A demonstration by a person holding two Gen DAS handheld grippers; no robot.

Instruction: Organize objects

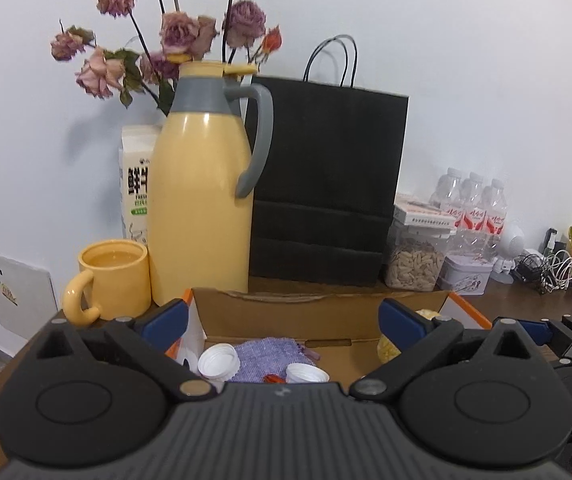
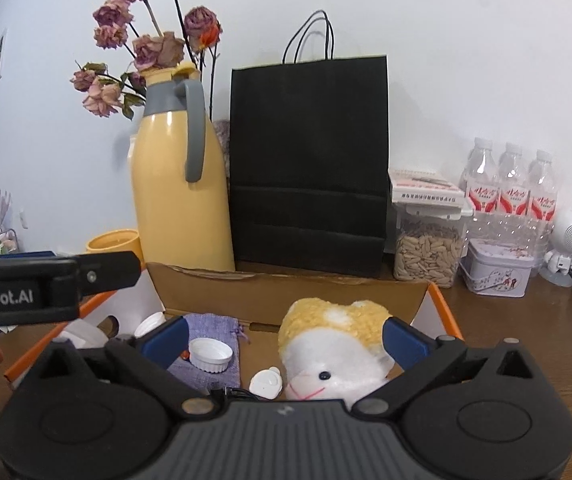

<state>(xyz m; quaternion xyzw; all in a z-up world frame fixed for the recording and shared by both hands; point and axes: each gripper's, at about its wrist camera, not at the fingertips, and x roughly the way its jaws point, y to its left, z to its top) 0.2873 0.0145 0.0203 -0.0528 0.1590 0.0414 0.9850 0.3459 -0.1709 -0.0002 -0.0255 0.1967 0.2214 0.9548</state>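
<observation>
Both grippers, left (image 1: 283, 322) and right (image 2: 283, 340), gape wide, empty, over the cardboard box (image 2: 286, 292).

Both my wrist cameras look forward and slightly down, close over the box (image 1: 318, 312), toward the wall. My left view sits further left, with the mug (image 1: 111, 276) near. My right view faces the bag (image 2: 310, 164). Both share the jug (image 1: 201, 200), bag, bottles (image 2: 512, 188) and box.
</observation>
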